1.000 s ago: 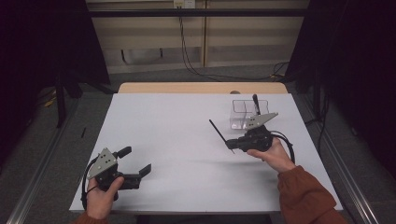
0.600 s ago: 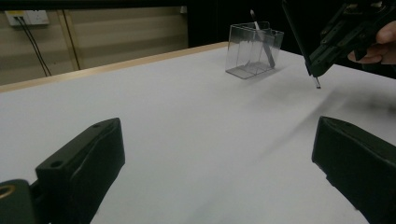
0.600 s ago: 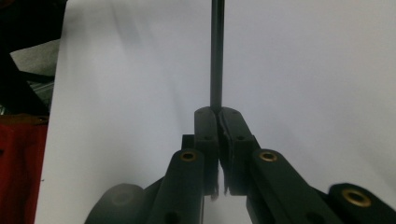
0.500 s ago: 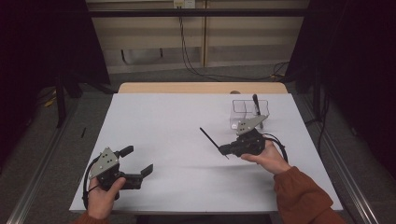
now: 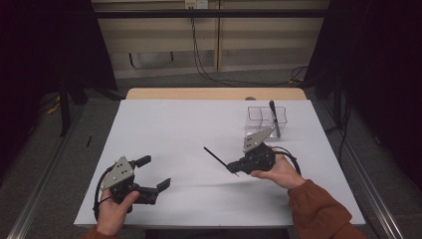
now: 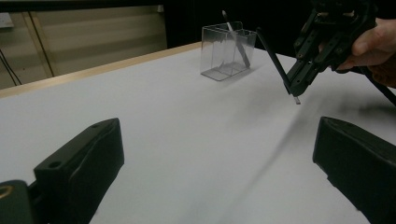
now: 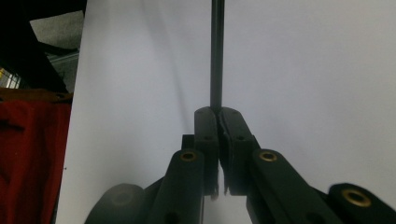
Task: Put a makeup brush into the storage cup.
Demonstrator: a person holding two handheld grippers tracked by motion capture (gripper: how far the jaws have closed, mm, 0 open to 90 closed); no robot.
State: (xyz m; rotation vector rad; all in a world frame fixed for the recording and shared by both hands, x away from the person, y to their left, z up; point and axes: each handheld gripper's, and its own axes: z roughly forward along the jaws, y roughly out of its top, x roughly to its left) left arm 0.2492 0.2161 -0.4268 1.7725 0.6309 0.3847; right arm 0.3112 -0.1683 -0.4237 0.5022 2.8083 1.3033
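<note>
A thin black stick (image 5: 215, 157) juts from my right gripper (image 5: 233, 168), which is shut on its end, just above the white table (image 5: 189, 124) right of centre. In the right gripper view the stick (image 7: 217, 56) runs straight up from the closed jaws of the right gripper (image 7: 217, 113). A clear box (image 5: 267, 115) at the back right holds a black pen (image 5: 273, 117) leaning upright. My left gripper (image 5: 154, 173) is open and empty near the front left corner. From the left gripper (image 6: 215, 140) I see the box (image 6: 229, 53), the stick (image 6: 273, 60) and the right gripper (image 6: 299, 81).
The wooden far edge of the table (image 5: 214, 93) lies behind the white sheet. Cables (image 5: 199, 55) hang on the floor beyond it. A red sleeve (image 5: 323, 209) enters at the bottom right.
My right gripper has carried the stick away from the clear box, leftward and toward the near side. The left gripper has stayed put.
</note>
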